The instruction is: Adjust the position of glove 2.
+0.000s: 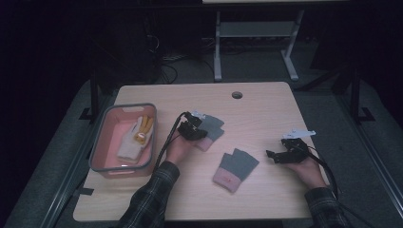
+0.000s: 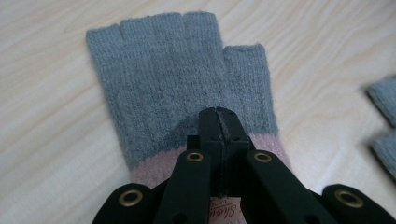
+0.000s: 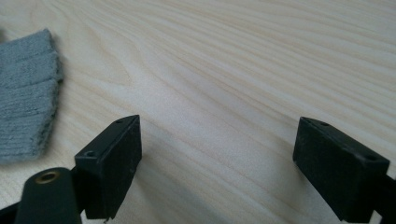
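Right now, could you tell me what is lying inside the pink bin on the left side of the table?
Inside the pink bin lies a white and yellow glove, flat on the floor. Whatever is beneath that glove is covered.

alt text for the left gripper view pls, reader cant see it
The left gripper has its two black jaws pressed together on a grey fingerless glove, near where the grey knit meets its pink cuff. The glove lies flat on a pale wooden table, finger stubs pointing away; the edge of another grey glove shows at right.

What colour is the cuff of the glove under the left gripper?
Pink, on the grey knitted fingerless glove; clearest in the left gripper view.
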The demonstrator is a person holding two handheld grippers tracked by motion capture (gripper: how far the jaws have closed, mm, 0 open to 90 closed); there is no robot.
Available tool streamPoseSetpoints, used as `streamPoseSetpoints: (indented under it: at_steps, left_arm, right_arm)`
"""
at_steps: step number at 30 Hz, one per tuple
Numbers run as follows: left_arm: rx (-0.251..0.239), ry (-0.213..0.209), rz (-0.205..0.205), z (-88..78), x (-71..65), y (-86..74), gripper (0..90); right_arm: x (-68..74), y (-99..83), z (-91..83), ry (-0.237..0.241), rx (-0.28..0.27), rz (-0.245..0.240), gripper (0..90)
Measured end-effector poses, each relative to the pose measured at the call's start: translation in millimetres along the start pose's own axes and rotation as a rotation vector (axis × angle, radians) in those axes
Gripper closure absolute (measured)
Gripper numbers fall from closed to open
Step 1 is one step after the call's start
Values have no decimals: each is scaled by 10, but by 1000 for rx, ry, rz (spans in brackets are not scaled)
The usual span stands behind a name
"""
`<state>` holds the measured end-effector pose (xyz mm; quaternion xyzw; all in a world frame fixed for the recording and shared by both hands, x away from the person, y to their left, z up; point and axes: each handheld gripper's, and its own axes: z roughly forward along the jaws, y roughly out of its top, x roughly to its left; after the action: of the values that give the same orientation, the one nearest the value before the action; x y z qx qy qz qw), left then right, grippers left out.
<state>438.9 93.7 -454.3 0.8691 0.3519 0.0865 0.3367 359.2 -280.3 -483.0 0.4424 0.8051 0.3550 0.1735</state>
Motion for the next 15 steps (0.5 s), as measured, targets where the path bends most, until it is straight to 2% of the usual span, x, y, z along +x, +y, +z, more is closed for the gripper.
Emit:
streamPoseSetpoints:
  at_steps: [2,8,12,13,15]
  left_arm:
    - [0,-13,-13,-23,-31,-34,896]
    - [12,-19,-10,-136,-149,-163,896]
    - [11,-39,-25,-214,-221,-266,897]
    - [9,-50,-29,-251,-274,-317,896]
    - [8,-52,-24,-268,-301,-342,896]
  right_arm:
    - [0,0,0,0,0,0,151]
    - [-1,2,0,3,1,0,150]
    - [-2,2,0,4,1,-1,150]
    - [-2,2,0,4,1,-1,150]
    - [-3,1,1,5,1,-3,149]
